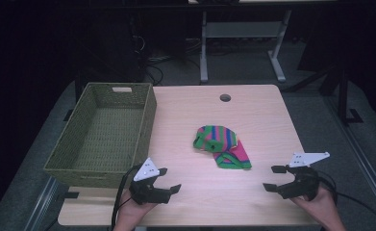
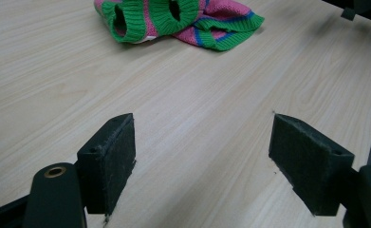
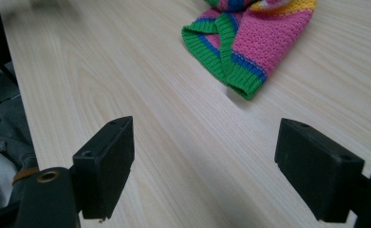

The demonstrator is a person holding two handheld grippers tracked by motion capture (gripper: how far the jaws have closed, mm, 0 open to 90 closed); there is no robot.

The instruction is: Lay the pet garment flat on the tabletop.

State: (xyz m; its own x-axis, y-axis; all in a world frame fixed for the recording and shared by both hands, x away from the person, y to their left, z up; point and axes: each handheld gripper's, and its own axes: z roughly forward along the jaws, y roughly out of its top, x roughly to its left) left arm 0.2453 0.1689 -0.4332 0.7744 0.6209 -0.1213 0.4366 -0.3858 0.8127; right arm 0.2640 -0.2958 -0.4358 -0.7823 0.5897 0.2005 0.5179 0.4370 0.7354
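- In the left gripper view, the striped knitted garment (image 2: 173, 21) is cut off by the top edge at 12 o'clock.
- In the right gripper view, the garment (image 3: 254, 38) runs off the top edge at 1 o'clock.
- In the high view, the person's forearms are cut off at 6 o'clock, and the garment's knit pattern is too small to make out.

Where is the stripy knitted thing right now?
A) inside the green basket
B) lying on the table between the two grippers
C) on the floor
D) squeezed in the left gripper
B: the stripy knitted garment lies on the wooden table, apart from the open left gripper and right gripper.
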